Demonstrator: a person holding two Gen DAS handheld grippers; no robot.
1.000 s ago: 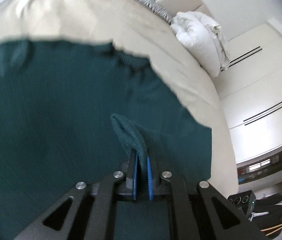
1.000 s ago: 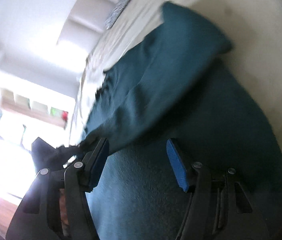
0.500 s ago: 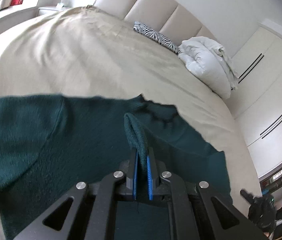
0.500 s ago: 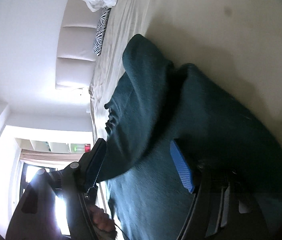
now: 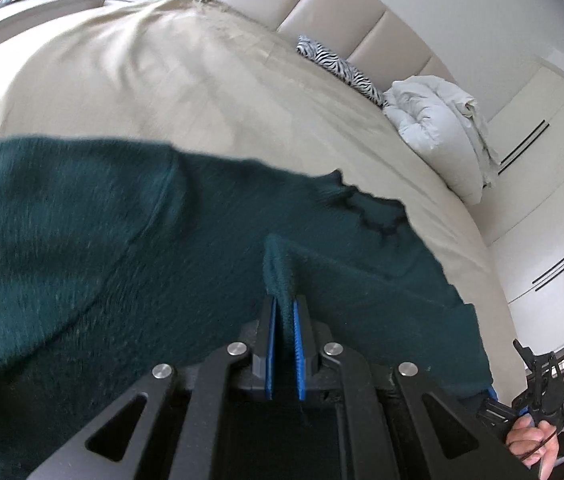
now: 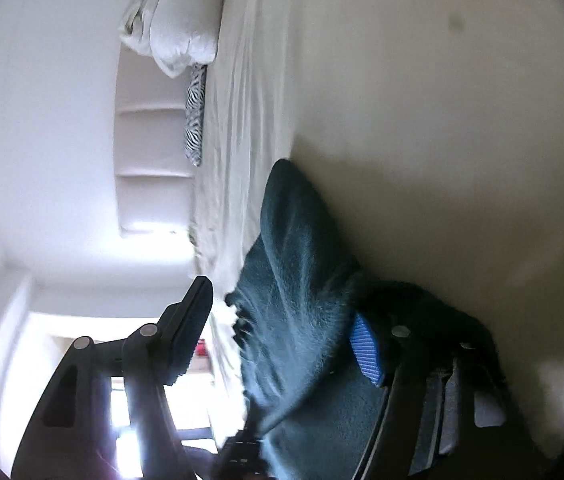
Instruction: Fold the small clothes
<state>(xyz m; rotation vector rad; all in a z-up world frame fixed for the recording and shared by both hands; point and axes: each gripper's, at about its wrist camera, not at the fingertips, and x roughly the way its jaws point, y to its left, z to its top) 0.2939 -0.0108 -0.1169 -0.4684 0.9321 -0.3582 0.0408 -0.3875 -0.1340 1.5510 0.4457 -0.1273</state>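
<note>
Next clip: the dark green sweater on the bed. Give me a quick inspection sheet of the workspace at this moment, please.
Surface: bed with a beige cover, lightly creased.
Job's things: dark green knit sweater, spread across the near part of the bed, partly lifted.
Clutter: zebra-print cushion and a white folded duvet by the headboard.
Grippers: left gripper with its jaws shut on a pinched fold of the sweater; right gripper with its jaws closing, sweater fabric between them, not yet pinched.
Cables: nothing seen.
Surroundings: white wardrobe doors beside the bed; bright window in the right wrist view; a hand on the right gripper's handle.
</note>
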